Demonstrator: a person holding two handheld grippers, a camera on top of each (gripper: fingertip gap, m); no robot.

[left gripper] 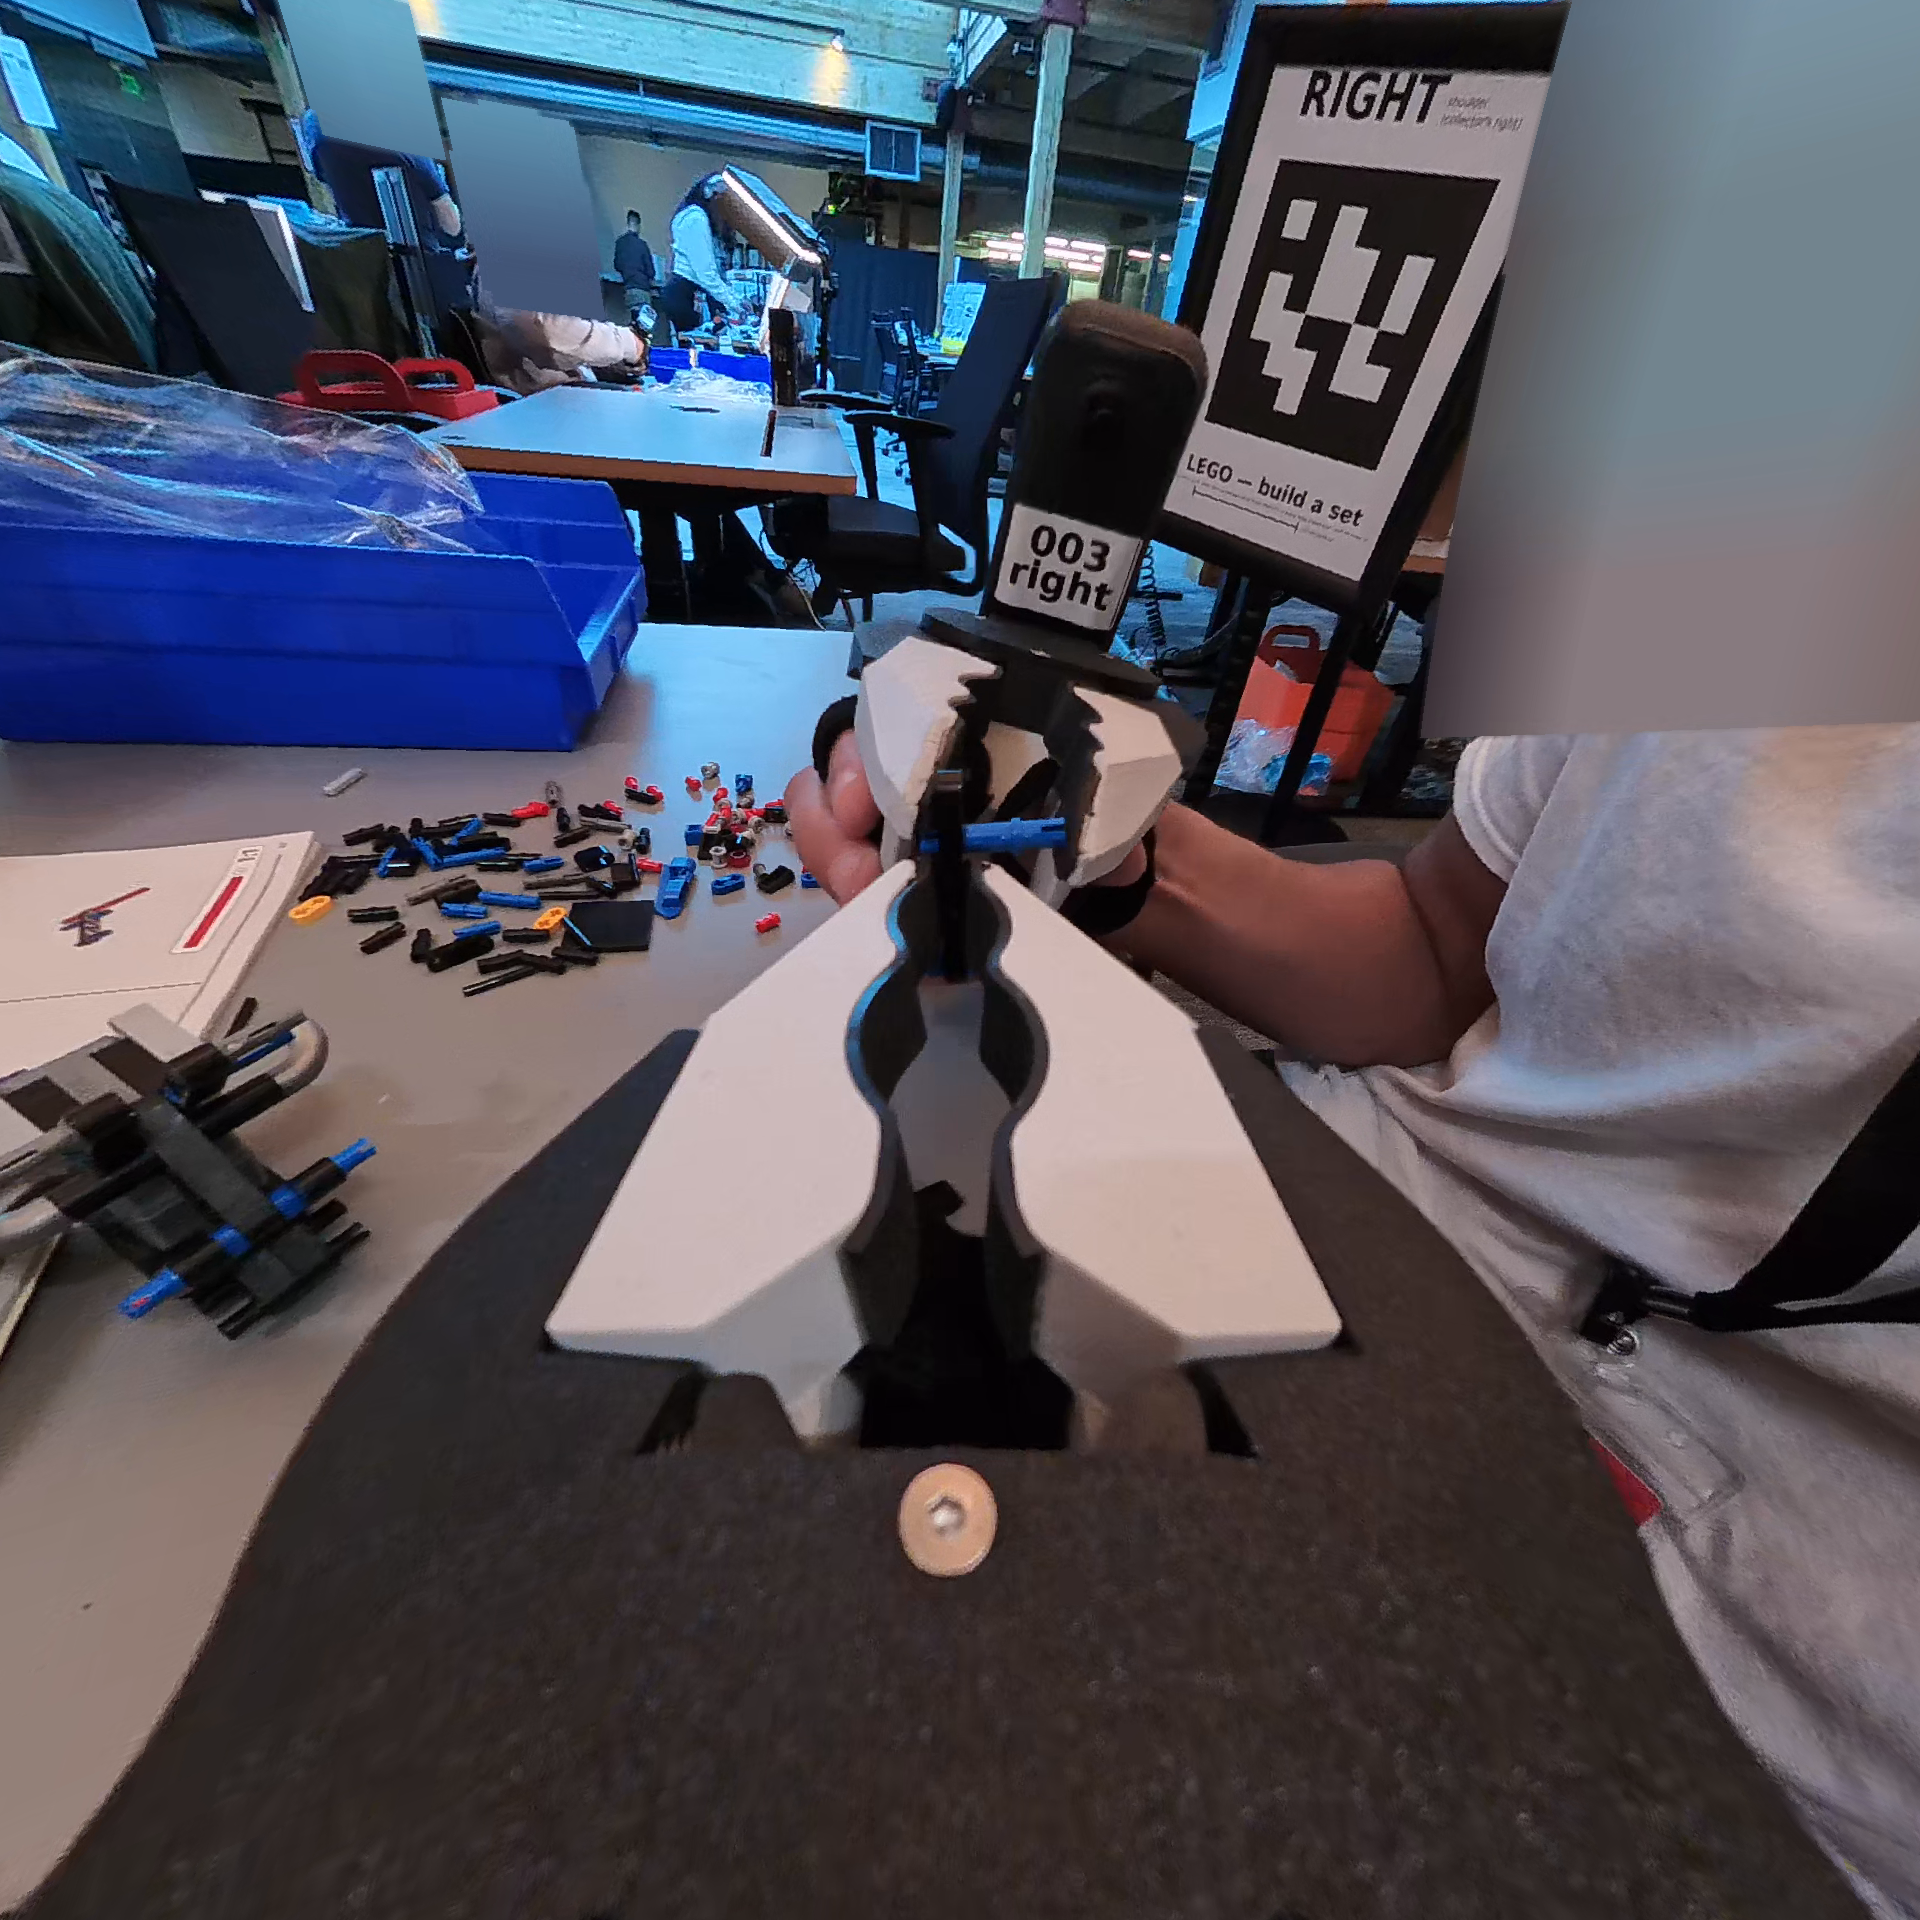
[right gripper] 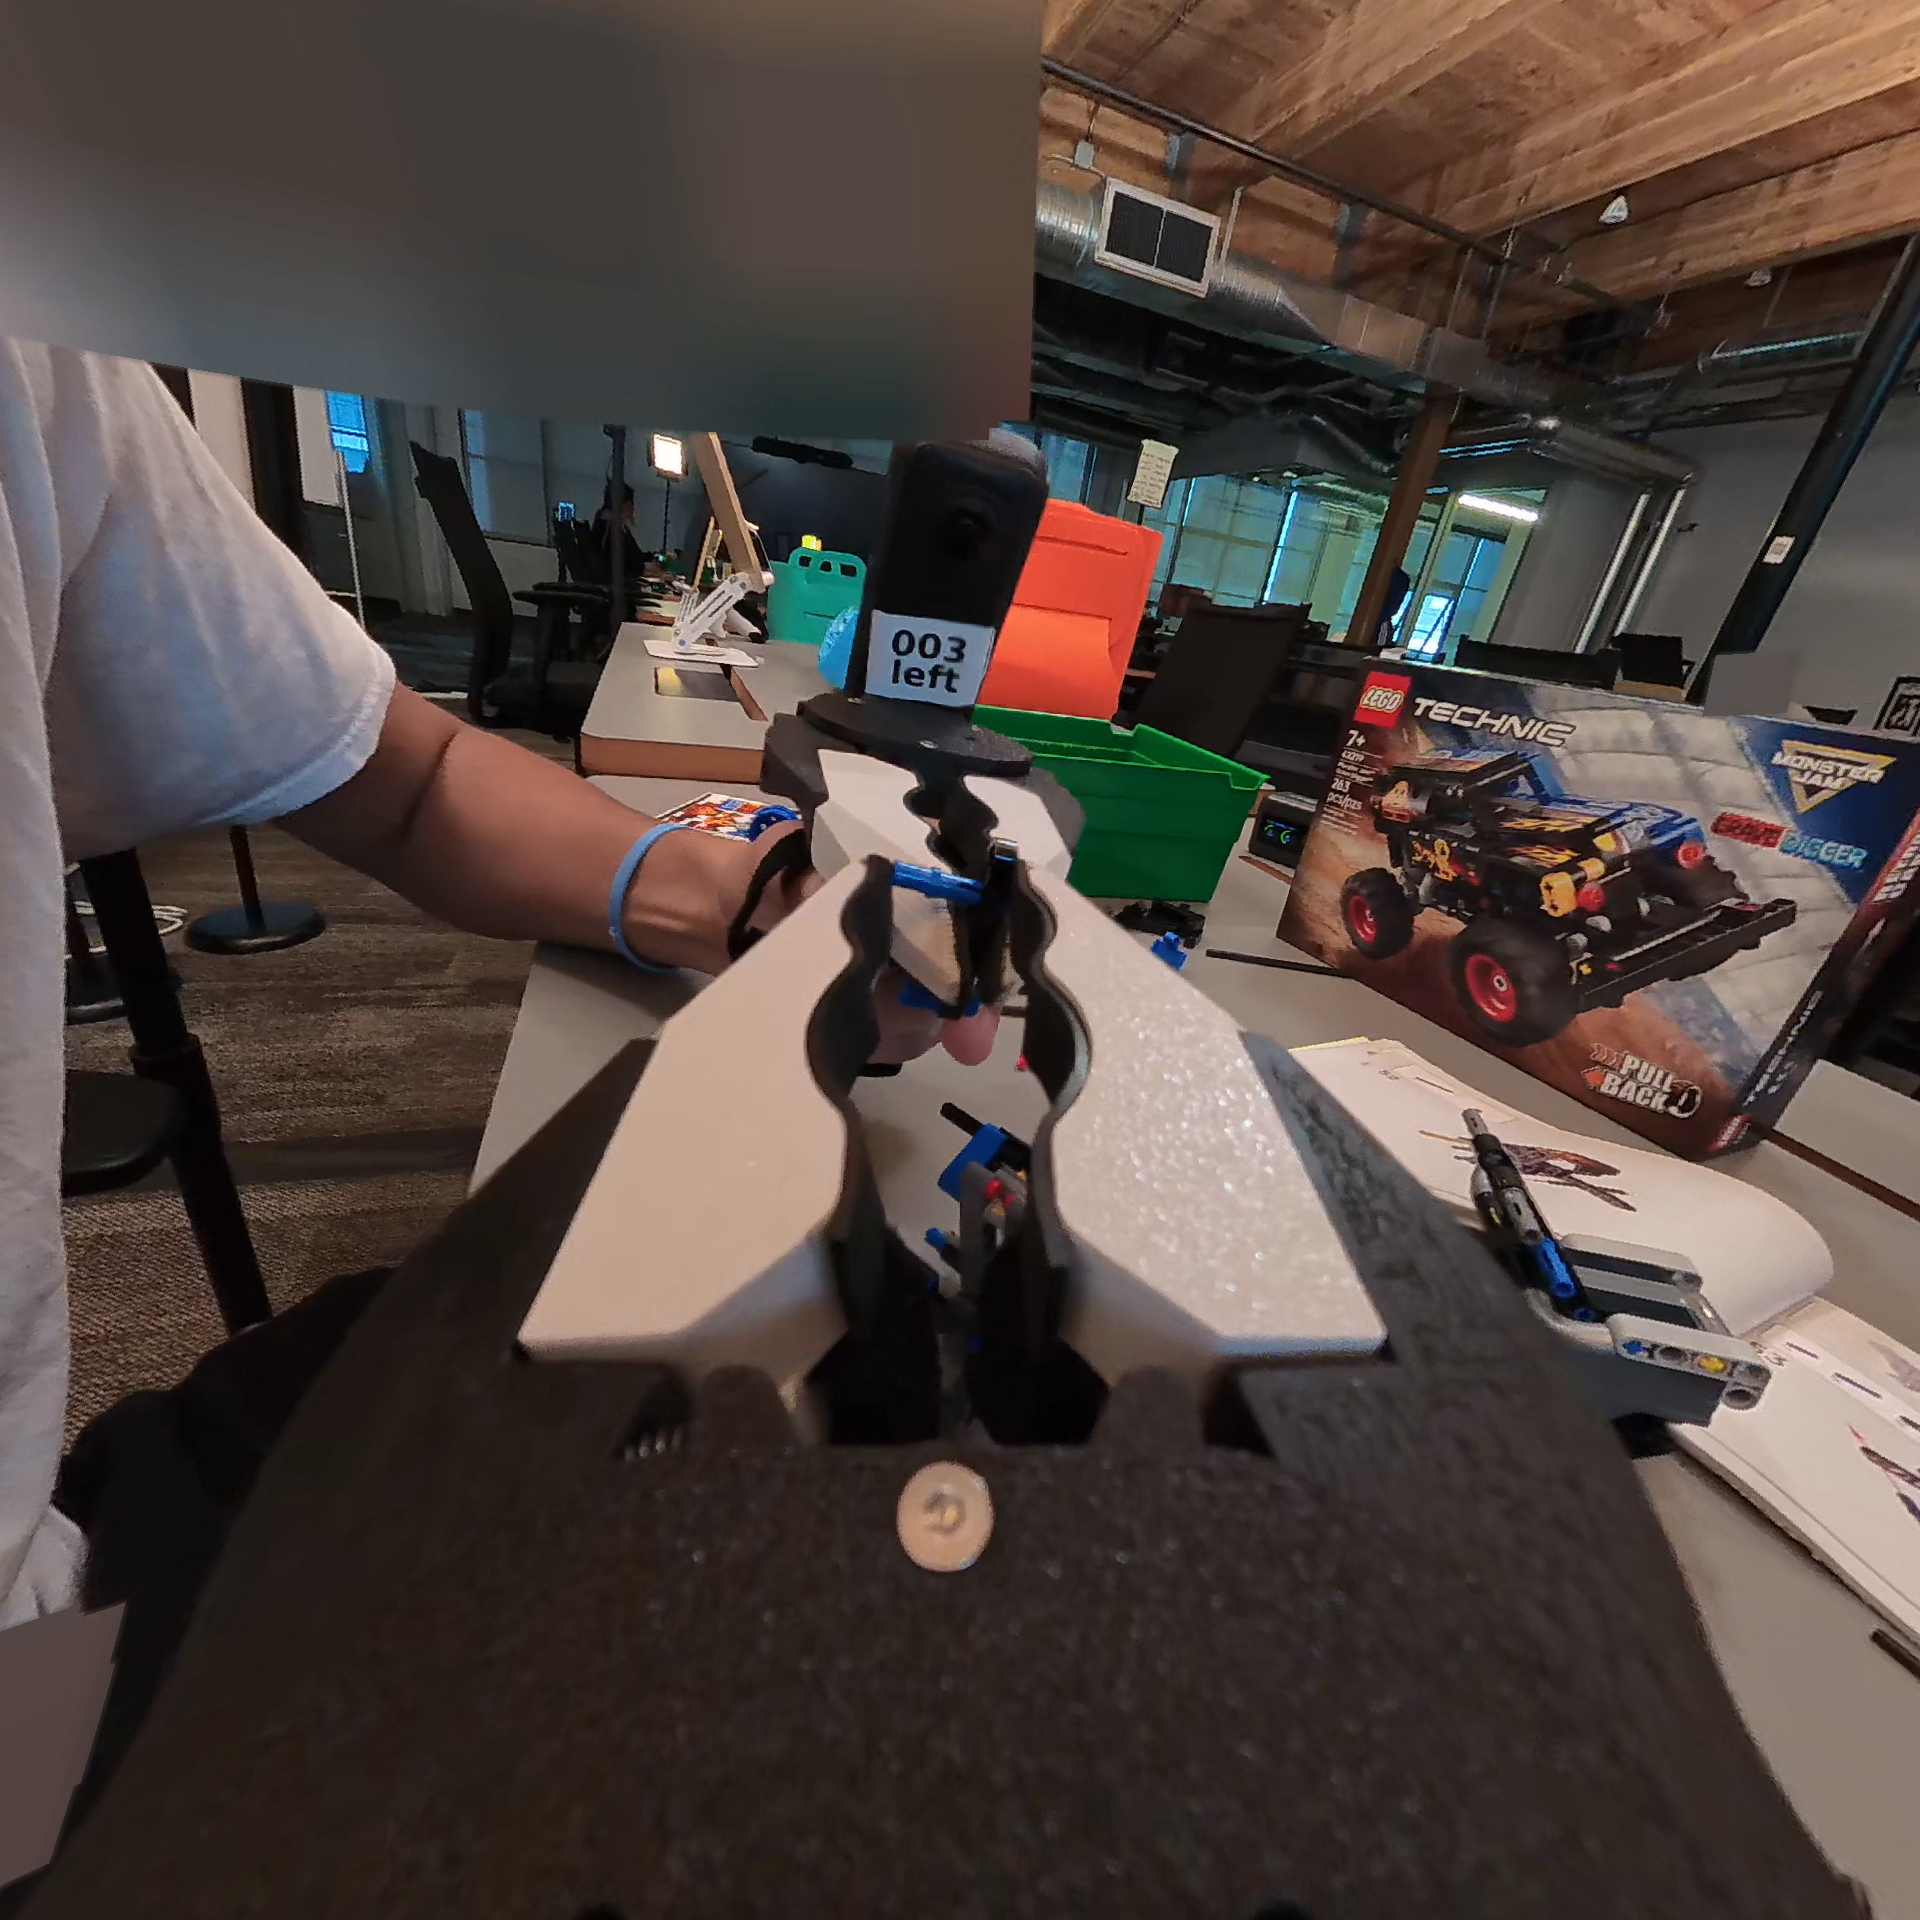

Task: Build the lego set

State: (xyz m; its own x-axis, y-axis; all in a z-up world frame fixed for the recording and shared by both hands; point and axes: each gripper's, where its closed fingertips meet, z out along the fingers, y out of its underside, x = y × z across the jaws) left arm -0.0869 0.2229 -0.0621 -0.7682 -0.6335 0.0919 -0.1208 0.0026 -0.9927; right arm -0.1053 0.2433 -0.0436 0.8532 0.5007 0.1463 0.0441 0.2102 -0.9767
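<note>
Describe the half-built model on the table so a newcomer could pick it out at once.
Start at the blue bins, move nearer past the open instruction booklet. At its near edge lies the half-built model: one joined black-and-grey block bristling with blue-tipped pins, unlike the loose pieces scattered farther back.

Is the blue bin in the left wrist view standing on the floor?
No. The blue bin stands on the grey table, behind the loose pieces.
</note>
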